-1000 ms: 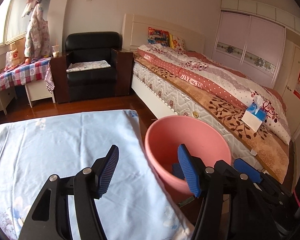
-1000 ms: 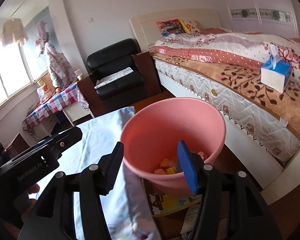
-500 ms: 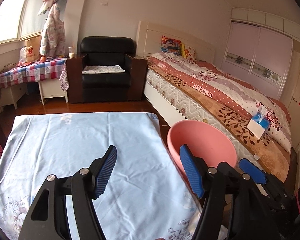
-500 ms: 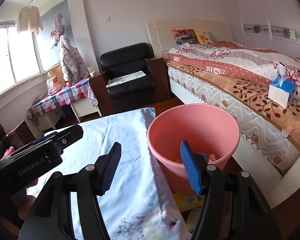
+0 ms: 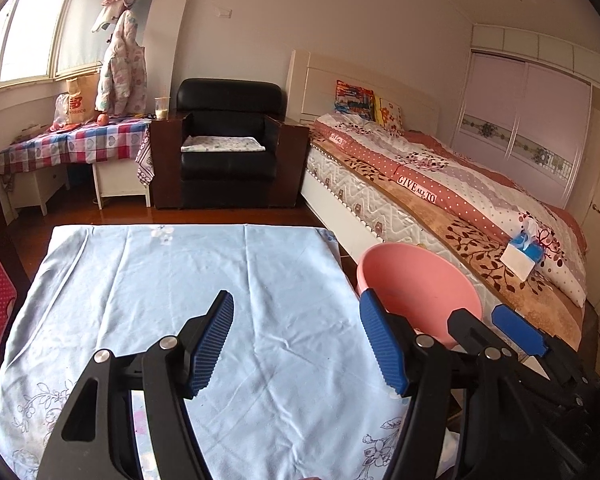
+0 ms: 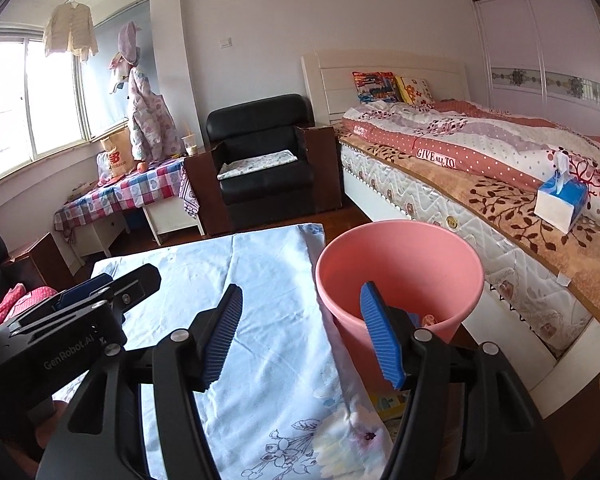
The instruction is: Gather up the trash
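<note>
My pink bin [image 6: 400, 268], round and flaring, sits centre-right of the frame beside the blue-clothed counter [image 6: 268, 280]; my left tongs [image 5: 296, 344] and right tongs [image 6: 300, 340] gape, gripping nothing.

A table draped in a pale blue floral cloth [image 5: 188, 280] is seen in the foreground, its top bare. A pink plastic bin [image 6: 400, 276] is stood on the dark wooden floor [image 5: 112, 214] just beside the table's right edge, between table and bed [image 6: 480, 200]. A blue-and-white tissue box [image 6: 562, 202] is set on the bed's brown leaf-patterned cover.
</note>
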### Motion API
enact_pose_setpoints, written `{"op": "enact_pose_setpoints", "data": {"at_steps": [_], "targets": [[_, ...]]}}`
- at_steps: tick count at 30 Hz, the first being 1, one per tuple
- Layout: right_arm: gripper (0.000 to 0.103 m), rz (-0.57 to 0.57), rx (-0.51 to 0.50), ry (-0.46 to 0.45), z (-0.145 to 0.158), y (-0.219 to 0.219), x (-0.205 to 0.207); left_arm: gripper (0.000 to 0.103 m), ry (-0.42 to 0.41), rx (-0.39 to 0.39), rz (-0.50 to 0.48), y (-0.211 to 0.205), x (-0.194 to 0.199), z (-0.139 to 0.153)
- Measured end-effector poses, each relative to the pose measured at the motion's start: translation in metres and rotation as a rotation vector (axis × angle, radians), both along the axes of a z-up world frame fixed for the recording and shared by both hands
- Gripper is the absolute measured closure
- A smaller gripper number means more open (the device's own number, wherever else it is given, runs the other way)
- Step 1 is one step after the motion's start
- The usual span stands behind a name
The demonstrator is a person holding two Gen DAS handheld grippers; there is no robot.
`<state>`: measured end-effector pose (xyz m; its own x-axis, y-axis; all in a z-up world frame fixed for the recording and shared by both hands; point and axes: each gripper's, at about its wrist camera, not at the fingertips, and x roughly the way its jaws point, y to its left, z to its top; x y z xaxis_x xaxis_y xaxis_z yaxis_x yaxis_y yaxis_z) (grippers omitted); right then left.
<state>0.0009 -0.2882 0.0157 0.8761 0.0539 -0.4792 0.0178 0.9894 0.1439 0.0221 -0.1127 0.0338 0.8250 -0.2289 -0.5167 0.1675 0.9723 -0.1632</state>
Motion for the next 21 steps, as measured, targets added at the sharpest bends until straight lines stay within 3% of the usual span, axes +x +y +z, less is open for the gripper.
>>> {"op": "enact_pose_setpoints", "data": {"at_steps": [21], "targets": [[0.041, -0.008, -0.025, -0.010, 0.0077, 0.0039, -0.0079, 0.039, -0.005, 0.004, 0.005, 0.0030, -0.0082, 0.0052]]}}
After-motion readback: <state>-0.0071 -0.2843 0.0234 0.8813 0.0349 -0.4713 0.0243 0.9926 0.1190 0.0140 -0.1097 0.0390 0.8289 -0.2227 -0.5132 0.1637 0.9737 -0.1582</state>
